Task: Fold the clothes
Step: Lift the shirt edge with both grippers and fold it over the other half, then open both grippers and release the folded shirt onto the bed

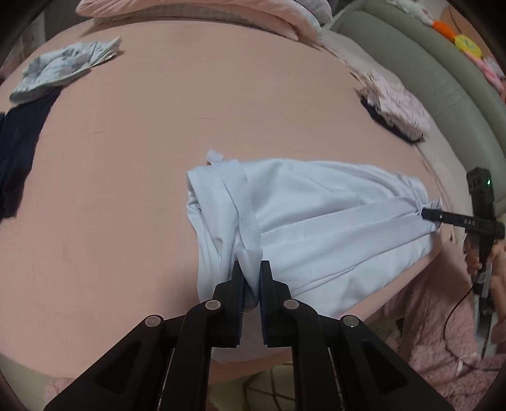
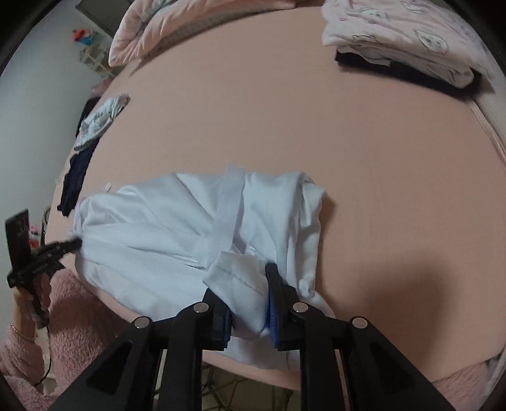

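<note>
A pale blue garment (image 1: 316, 227) lies bunched on the pink bed sheet (image 1: 189, 126) near its front edge; it also shows in the right wrist view (image 2: 164, 234). My left gripper (image 1: 251, 268) is shut on a fold of its near edge. My right gripper (image 2: 243, 284) is shut on a thick bunch of the same garment at its other end. In the left wrist view the right gripper (image 1: 425, 213) pinches the cloth at the right. In the right wrist view the left gripper (image 2: 77, 242) pinches it at the left.
A crumpled light printed garment (image 1: 63, 68) and a dark navy one (image 1: 22, 148) lie at the far left. A folded stack of pink and dark clothes (image 2: 404, 41) sits at the far right. Pink bedding (image 1: 202, 12) is at the back. A grey headboard (image 1: 427, 66) borders the right.
</note>
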A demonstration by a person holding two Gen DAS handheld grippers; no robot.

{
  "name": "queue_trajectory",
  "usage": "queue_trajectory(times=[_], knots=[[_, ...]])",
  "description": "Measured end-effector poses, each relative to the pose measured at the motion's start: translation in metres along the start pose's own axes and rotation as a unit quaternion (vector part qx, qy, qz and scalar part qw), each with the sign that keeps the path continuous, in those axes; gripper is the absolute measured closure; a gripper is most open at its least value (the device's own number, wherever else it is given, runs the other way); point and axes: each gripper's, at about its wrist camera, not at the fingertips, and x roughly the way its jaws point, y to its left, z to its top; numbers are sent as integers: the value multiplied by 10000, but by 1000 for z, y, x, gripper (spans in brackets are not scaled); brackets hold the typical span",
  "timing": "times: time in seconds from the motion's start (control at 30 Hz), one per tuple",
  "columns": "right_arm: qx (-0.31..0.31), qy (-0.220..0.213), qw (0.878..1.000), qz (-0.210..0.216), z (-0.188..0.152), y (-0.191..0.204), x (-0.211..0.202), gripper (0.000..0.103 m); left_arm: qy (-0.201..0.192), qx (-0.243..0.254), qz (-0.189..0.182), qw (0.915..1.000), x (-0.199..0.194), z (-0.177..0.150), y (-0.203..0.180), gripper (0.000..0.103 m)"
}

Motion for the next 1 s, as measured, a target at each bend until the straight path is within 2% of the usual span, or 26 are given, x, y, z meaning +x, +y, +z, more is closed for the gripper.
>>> queue_trajectory(times=[0.1,0.2,0.3,0.33,0.43,0.53,0.63,0.7,0.73,0.83,0.9,1.0], knots=[[90,3,10000,21,3,0,-9,80,78,30,113,9999,-12,1,2,86],[-232,104,9994,-226,-6,2,-20,75,140,174,343,9992,-23,-6,5,83],[-367,168,9984,-404,-10,4,-34,69,102,249,379,9989,-36,-3,2,83],[-419,138,9978,-493,-9,6,-41,65,89,274,391,9988,-41,-3,1,83],[-550,-139,9950,-820,-1,16,-61,64,40,345,400,9986,-54,1,-3,83],[-547,-542,9926,-937,10,28,-73,63,-112,412,135,9990,-65,16,-17,82],[-536,-458,9947,-752,19,43,-53,63,-343,346,-187,9986,-68,28,-28,78],[-541,-306,9951,-768,19,48,-34,63,-426,220,-346,9982,-63,35,-31,68],[-543,-230,9952,-776,19,50,-24,63,-423,131,-384,9983,-56,39,-32,68],[-549,-1,9953,-800,19,58,5,63,-187,-89,-392,9990,-22,50,-33,67],[-441,69,9957,-810,17,54,13,63,210,-153,-9,9997,6,50,-31,67],[-267,30,9972,-703,11,47,12,63,649,-141,438,9968,28,42,-30,67]])
